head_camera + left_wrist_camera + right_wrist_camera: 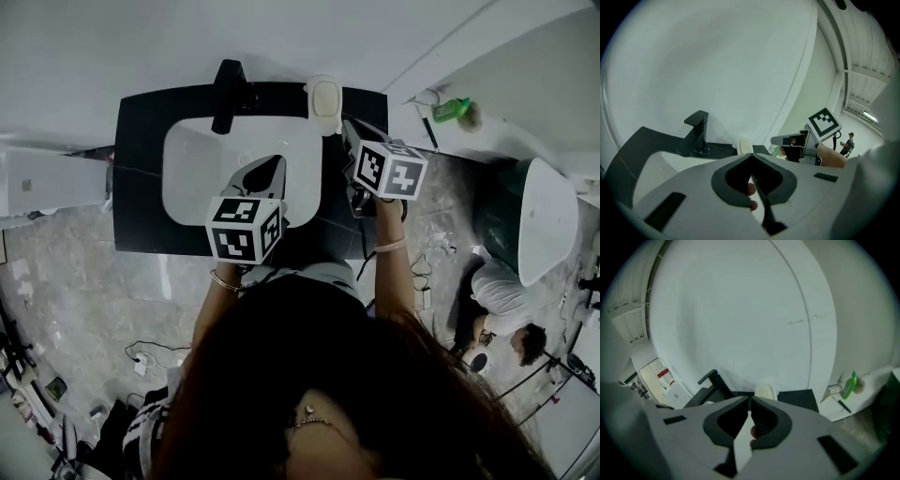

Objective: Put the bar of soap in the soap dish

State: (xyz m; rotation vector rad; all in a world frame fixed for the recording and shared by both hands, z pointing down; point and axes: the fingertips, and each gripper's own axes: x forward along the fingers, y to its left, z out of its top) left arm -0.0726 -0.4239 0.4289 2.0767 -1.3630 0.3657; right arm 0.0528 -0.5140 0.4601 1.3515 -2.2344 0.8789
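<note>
On the black counter, over the white basin and in front of the faucet, the left gripper hangs with its 2 jaws together on nothing. Further right, the bar of soap lies in the soap dish at the counter's back edge, so the placing looks done. Near the dish, the right gripper is likewise closed and empty. Next, I judge, both need only draw clear without knocking the dish.
</note>
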